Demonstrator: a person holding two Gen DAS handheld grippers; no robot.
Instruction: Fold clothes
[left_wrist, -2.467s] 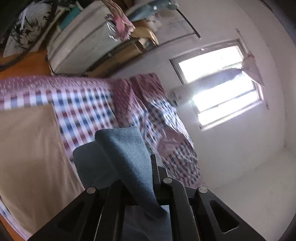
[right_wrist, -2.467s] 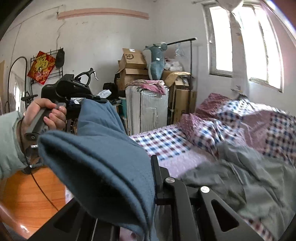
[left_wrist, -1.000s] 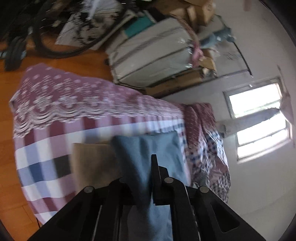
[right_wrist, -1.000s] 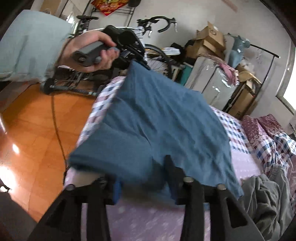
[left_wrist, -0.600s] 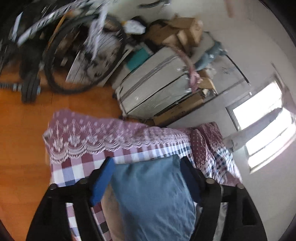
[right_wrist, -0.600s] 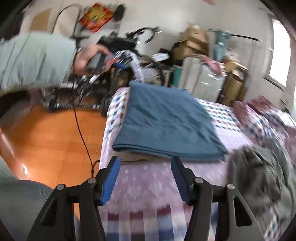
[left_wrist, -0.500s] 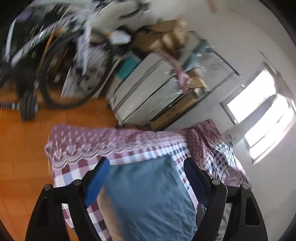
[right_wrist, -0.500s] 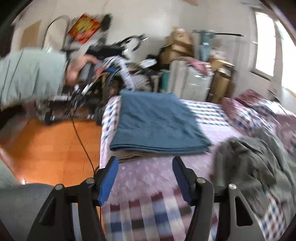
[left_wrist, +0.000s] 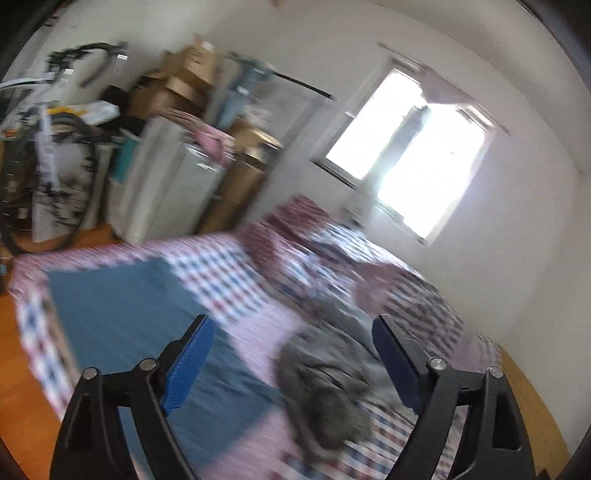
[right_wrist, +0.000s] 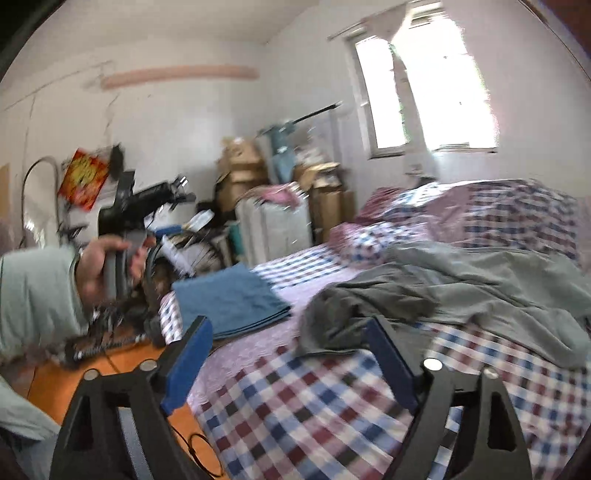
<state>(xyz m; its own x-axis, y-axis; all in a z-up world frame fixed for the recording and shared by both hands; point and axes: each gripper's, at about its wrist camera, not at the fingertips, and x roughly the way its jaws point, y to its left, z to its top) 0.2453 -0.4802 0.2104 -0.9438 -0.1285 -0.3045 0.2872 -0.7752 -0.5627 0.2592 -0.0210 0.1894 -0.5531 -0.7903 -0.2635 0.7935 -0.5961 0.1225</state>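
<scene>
Folded blue garment (right_wrist: 231, 301) lies flat, neat rectangle, near bed corner on checked bedspread (right_wrist: 295, 406). Crumpled grey garment (right_wrist: 424, 295) sprawls unfolded beside it toward bed's middle, apart from blue one. Left gripper (left_wrist: 291, 354) and right gripper (right_wrist: 288, 354) both with jaws wide, having just been opening, nothing between them. Person's left hand (right_wrist: 107, 266), pale green sleeve, grips left tool's handle. Cardboard boxes (right_wrist: 240, 170), bicycle, bright window (right_wrist: 424, 92) behind.

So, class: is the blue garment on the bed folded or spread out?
Folded: the blue garment lies as a flat rectangle with stacked layered edges near the corner of the bed.
</scene>
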